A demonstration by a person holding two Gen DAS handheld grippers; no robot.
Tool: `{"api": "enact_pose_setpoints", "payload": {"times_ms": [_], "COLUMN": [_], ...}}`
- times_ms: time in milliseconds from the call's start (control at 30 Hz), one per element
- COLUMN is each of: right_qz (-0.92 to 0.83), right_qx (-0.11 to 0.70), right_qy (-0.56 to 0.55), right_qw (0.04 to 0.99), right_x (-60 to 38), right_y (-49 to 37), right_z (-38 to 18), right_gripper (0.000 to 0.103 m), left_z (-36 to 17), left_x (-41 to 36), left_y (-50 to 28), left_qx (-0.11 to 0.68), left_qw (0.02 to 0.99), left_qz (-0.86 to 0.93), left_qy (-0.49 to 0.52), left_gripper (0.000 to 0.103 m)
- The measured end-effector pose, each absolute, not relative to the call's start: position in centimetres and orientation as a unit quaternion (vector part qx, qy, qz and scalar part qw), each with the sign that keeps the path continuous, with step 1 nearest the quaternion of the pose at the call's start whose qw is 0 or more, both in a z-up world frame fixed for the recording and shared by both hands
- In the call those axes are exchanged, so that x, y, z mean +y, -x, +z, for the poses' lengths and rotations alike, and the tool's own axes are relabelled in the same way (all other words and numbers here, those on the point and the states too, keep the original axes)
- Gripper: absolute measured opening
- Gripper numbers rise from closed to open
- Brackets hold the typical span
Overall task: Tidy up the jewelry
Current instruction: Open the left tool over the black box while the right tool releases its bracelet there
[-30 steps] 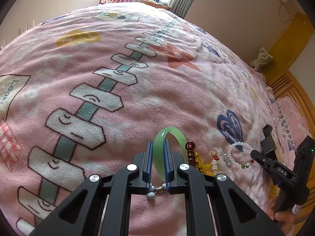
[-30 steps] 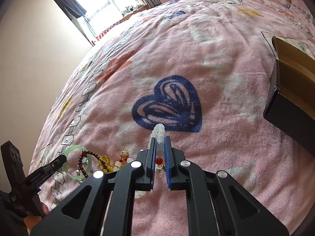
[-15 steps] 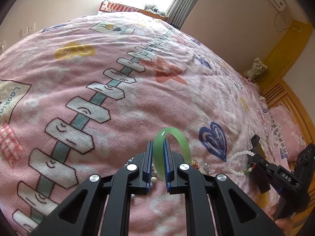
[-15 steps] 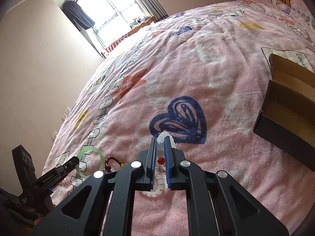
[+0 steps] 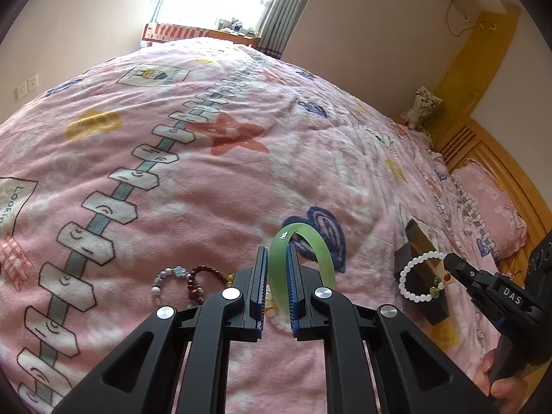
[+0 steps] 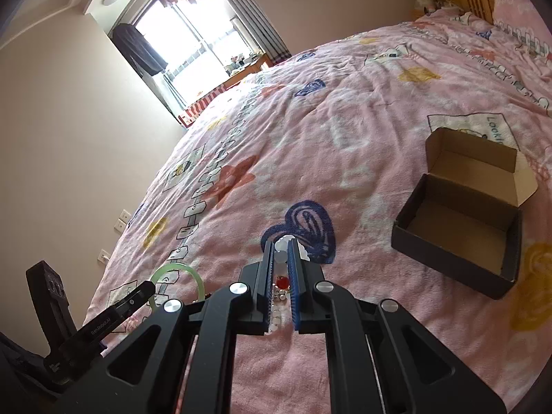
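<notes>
Standing on edge between the blue pads, a green bangle [image 5: 303, 255] is clamped in the left gripper [image 5: 277, 289], held up above the pink blanket [image 5: 207, 179]. The right gripper [image 6: 282, 276] is closed on a white bead bracelet [image 5: 419, 281], which hangs as a loop from its tip in the left view, with a few green and red beads near the grip. On the blanket below the left gripper lie a dark red bracelet [image 5: 198, 283], a pale bracelet with a flower bead [image 5: 165, 281] just left of it, and some yellow and white beads [image 5: 272, 305] partly hidden by the fingers. An open brown box [image 6: 462, 224] sits on the blanket to the right, near a blue heart print [image 6: 303, 224].
</notes>
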State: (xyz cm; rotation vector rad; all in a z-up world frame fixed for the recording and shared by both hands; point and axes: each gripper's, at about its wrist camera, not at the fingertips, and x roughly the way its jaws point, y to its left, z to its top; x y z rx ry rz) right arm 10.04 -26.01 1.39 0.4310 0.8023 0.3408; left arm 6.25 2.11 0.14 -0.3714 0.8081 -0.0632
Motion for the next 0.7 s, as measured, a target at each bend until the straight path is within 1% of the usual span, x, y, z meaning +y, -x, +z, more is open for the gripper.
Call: {"api": "enact_pose_setpoints", "payload": {"times_ms": [367,700], "right_qz": [0.090,0.040], "right_qx": [0.374,0.356], "right_qy": [-0.202,-0.156], "right_qw": [0.901,0.920], "right_x": [-34.4,-39.0], "right_y": [-8.6,-9.3], "right_z": [3.4,3.7], "right_gripper": [0.009,0.009], "left_z": [3.0,3.2], "left_x": [-8.5,-18.0], "left_y": [-8.8,-12.8], "left_qx": [0.377,0.384], "left_qw": [0.913,0.909], "left_qz": [-0.103,-0.154], "left_qy": [0.118,0.053], "left_gripper": [0.012,0.012]}}
